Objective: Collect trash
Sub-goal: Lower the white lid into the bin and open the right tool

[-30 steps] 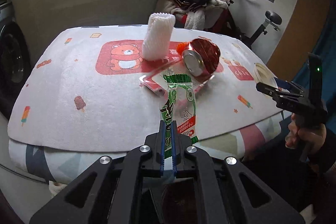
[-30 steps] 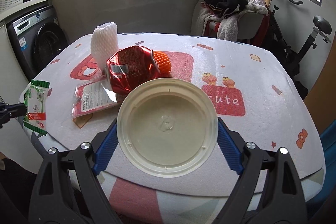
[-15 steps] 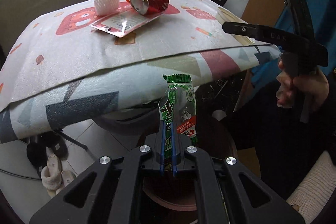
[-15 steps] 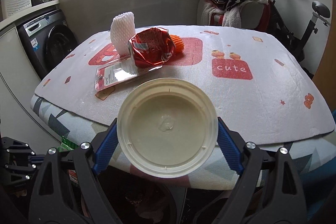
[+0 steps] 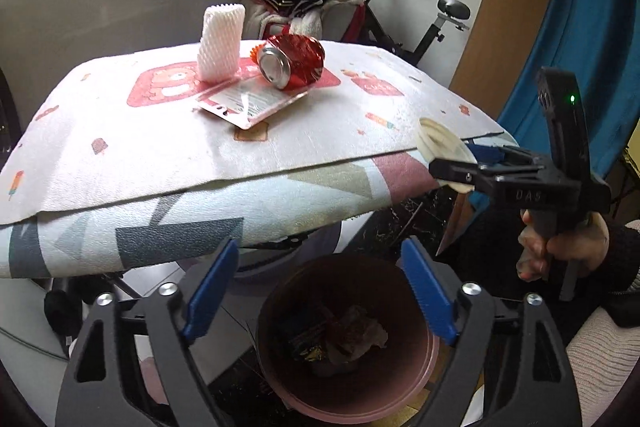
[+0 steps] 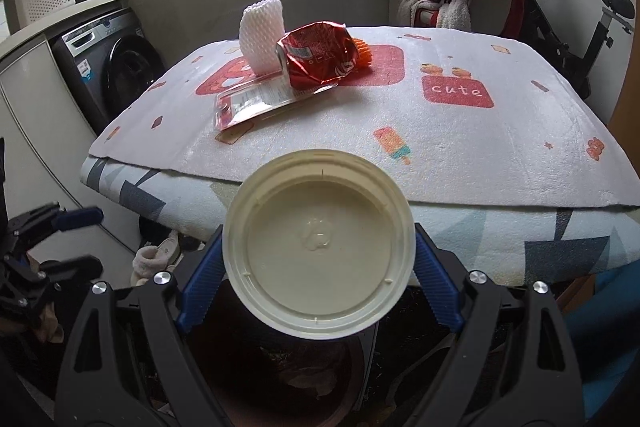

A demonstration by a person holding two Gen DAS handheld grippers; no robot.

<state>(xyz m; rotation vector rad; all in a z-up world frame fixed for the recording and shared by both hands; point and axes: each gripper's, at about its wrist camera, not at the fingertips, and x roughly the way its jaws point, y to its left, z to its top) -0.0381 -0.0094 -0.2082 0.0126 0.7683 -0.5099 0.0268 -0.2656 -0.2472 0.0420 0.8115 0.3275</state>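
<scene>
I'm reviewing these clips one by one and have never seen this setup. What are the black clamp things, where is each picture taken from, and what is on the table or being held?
No robot here: a person holds one hand-held gripper in each hand, and each carries a fisheye camera looking along its blue-padded fingers.

Left view: the left hand-held gripper is open and empty above a pink trash bin that holds some rubbish.

Right view: the right hand-held gripper grips a round cream plastic lid by its edges, off the table's near edge.

On the padded table lie a white foam fruit net, a crushed red can, something orange behind it, and a flat clear packet.
</scene>
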